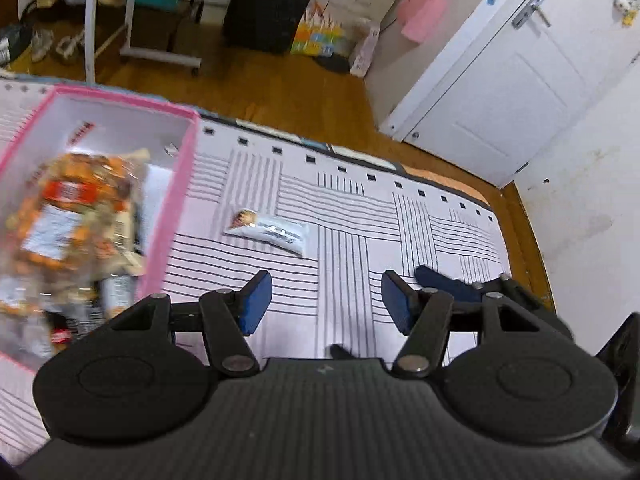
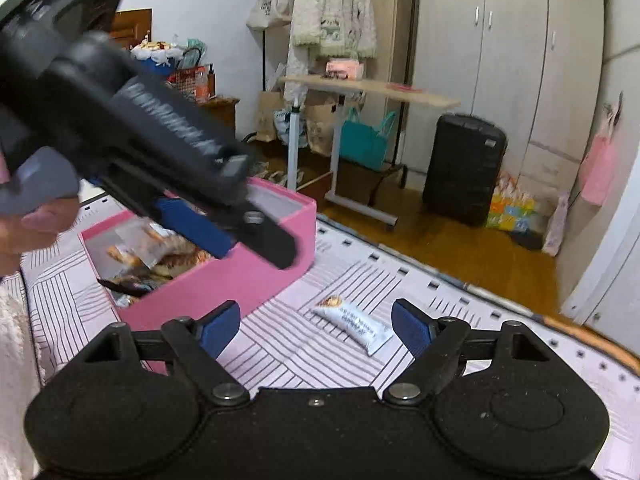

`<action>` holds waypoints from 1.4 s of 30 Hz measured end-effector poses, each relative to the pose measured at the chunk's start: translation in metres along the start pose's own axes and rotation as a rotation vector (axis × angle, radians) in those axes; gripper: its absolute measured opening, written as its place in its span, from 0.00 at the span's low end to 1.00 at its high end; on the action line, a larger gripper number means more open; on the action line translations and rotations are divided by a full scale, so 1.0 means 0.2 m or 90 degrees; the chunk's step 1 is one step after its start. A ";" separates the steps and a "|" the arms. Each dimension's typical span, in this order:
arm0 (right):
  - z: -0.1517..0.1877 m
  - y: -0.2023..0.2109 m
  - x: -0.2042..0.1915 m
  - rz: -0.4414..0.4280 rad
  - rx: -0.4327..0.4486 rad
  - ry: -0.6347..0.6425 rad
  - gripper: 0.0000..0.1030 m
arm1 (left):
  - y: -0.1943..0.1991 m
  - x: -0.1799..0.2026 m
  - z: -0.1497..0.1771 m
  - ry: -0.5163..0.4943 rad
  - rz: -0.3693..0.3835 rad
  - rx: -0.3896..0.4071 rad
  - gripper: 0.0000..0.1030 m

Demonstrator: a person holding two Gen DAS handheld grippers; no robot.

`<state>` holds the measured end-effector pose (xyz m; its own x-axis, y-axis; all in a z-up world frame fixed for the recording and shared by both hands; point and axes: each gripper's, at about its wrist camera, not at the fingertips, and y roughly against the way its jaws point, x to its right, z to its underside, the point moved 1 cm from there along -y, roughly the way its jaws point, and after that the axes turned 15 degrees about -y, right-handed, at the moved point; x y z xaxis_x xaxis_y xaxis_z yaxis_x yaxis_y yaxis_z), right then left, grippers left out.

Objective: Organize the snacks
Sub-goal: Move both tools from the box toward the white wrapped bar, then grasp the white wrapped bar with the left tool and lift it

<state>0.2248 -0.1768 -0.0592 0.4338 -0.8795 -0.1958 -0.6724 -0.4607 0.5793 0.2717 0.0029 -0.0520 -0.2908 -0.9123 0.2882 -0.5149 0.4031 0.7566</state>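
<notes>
The small white foil snack packet with an orange printed end point(image 2: 354, 322) lies flat on the striped pink-and-white bed cover point(image 1: 340, 240), alone and just beside the pink cardboard box point(image 2: 224, 280), which sits at about ten o'clock from it in the right wrist view. That box already holds a heap of orange-and-clear snack bags point(image 1: 76, 208), so it looks to be the collecting place, and the packet seems the last loose item. The right gripper point(image 2: 316, 330) hovers near the packet with its jaws spread wide and empty, probably lined up to pick it. The left gripper point(image 1: 326, 302) is also wide and empty, and hangs over the box's near edge.
</notes>
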 end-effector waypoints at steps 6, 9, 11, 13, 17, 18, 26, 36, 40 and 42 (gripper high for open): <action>0.00 -0.26 0.15 -0.008 -0.041 0.019 0.82 | -0.29 -0.03 0.00 0.033 -0.007 0.004 0.55; 0.01 -0.41 0.24 -0.014 -0.043 0.019 0.77 | -0.43 -0.05 0.01 0.039 -0.035 0.023 0.54; 0.03 -0.50 0.29 -0.020 -0.039 0.013 0.76 | -0.52 -0.08 0.01 0.050 -0.040 0.034 0.54; 0.06 -0.56 0.32 -0.024 -0.032 0.005 0.76 | -0.60 -0.11 0.02 0.063 -0.042 0.037 0.54; 0.09 -0.67 0.36 -0.029 -0.024 0.024 0.76 | -0.72 -0.14 0.03 0.058 -0.073 0.059 0.54; 0.10 -0.69 0.37 -0.022 -0.022 0.030 0.76 | -0.74 -0.15 0.04 0.056 -0.077 0.065 0.54; 0.09 -0.82 0.43 -0.033 -0.018 0.030 0.78 | -0.84 -0.23 0.07 0.085 -0.068 0.070 0.54; 0.14 -0.86 0.33 -0.032 -0.047 0.106 0.79 | -0.87 -0.27 0.08 0.117 -0.049 0.068 0.54; 0.12 -0.88 0.37 -0.037 -0.053 0.054 0.78 | -0.87 -0.29 0.09 0.130 -0.045 0.063 0.54; 0.13 -0.87 0.37 -0.051 -0.066 0.048 0.69 | -0.88 -0.31 0.09 0.150 -0.028 0.055 0.54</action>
<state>0.3584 -0.1657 -0.1941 0.5302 -0.8270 -0.1868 -0.5701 -0.5108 0.6435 0.3662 -0.0109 -0.2140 -0.0756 -0.9168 0.3920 -0.5935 0.3573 0.7212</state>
